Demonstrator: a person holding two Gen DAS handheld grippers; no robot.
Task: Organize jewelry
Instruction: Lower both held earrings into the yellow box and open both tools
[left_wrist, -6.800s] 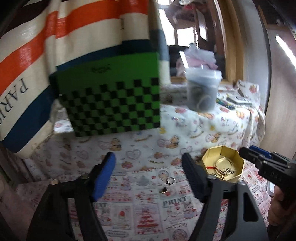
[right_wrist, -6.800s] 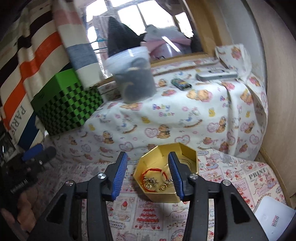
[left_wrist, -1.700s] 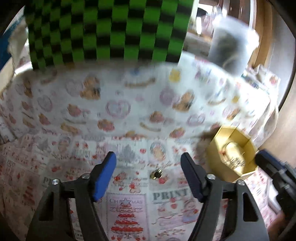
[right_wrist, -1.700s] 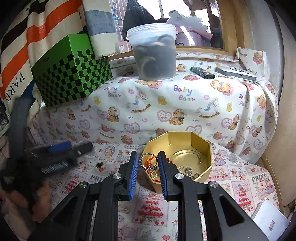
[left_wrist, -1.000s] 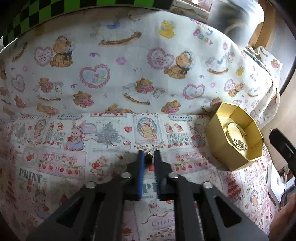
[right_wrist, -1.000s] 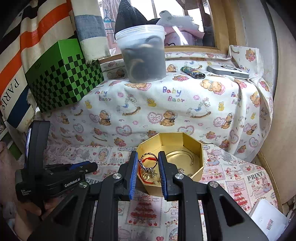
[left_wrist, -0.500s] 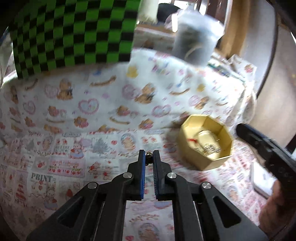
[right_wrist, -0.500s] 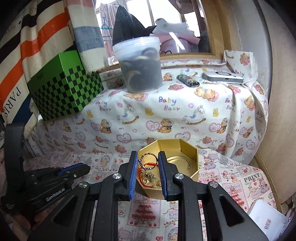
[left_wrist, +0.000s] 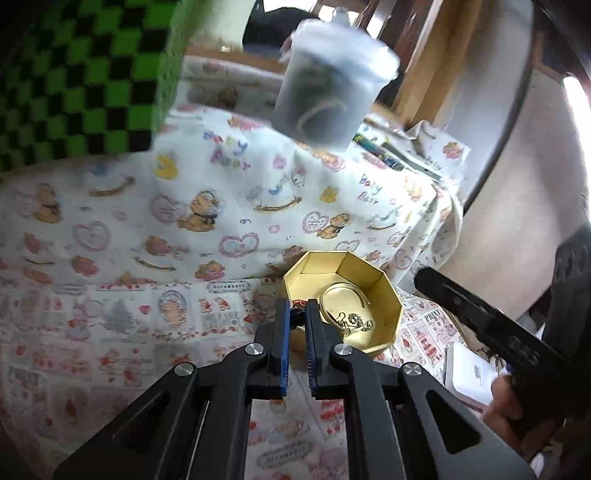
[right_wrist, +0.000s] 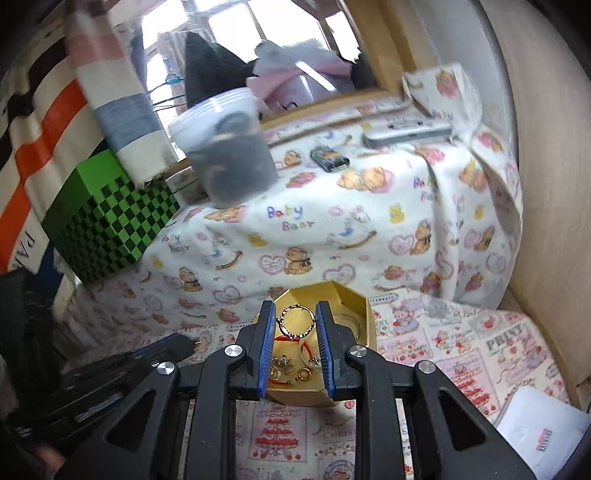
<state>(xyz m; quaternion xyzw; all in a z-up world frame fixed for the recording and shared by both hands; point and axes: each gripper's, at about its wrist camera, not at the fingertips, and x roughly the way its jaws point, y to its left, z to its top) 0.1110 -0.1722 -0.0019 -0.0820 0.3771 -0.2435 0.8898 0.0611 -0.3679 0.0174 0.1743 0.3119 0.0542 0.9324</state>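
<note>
A gold octagonal box (left_wrist: 388, 325) stands on the patterned cloth and holds a bangle (left_wrist: 343, 295) and small jewelry pieces. My left gripper (left_wrist: 297, 312) is shut on a small dark earring (left_wrist: 295, 315) at the box's left rim. In the right wrist view the box (right_wrist: 362, 317) lies under my right gripper (right_wrist: 297, 321), which is shut on a beaded ring bracelet (right_wrist: 295, 323) held above the box. A red cord and gold charms (right_wrist: 284, 365) lie inside. The left gripper (right_wrist: 177, 345) shows at lower left there.
A green checkered box (right_wrist: 107, 225) stands at the left on the raised cloth-covered ledge. A lidded plastic tub (right_wrist: 225, 155), a lighter (right_wrist: 328, 157) and a grey device (right_wrist: 406, 133) sit on the ledge. A white card (right_wrist: 539, 424) lies at lower right by the wooden wall.
My left gripper shut on the small earring on the cloth, lifted it and carried it right to the gold box's rim. My right gripper keeps holding the ring bracelet over the box.
</note>
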